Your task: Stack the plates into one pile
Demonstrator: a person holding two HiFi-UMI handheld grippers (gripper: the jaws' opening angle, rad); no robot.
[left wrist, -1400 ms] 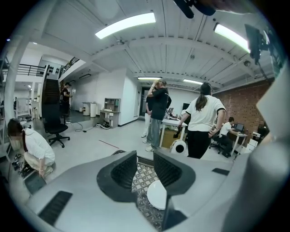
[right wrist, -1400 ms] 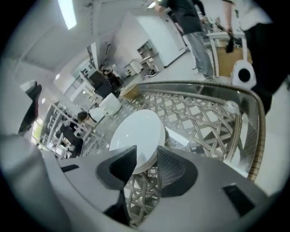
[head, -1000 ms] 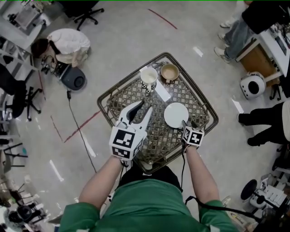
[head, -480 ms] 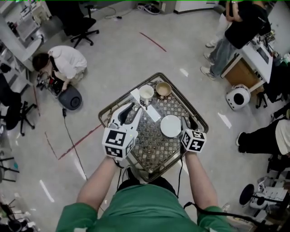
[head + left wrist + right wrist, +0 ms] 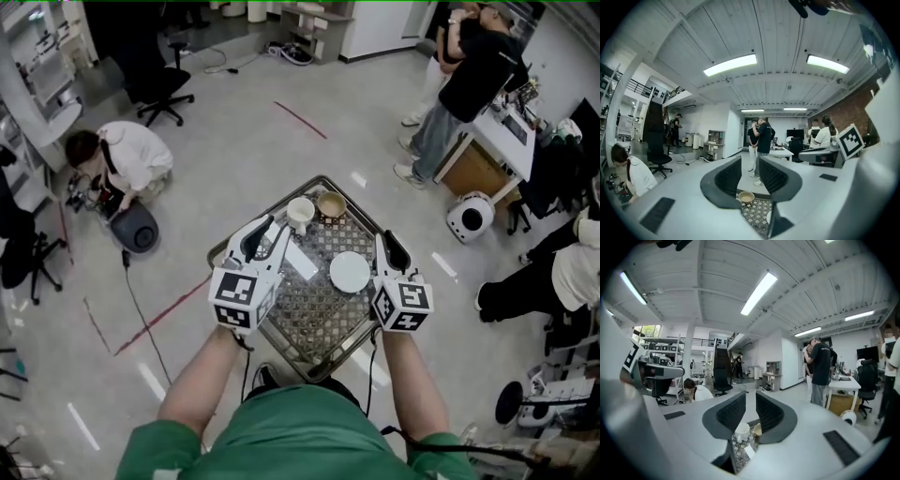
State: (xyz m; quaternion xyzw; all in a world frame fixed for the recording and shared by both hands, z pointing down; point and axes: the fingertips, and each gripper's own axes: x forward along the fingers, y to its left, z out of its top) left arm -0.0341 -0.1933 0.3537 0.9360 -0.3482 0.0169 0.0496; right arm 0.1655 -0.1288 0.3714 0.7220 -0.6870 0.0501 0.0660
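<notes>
A desk with a lattice-patterned top and a metal rim is seen from above on a grey floor marked with red tape lines. A white plate lies on the right part of the desk. Whether more than one plate is piled there cannot be told. At the far corner a white cup and a tan bowl stand side by side, with a white card just before them.

The left gripper is held above the desk, jaws a little apart and empty. The jaws of the right gripper have just been closing; a narrow gap is left and nothing is held between them.

A crouching person is seen at the left, an office chair behind, and standing people at the upper right.
</notes>
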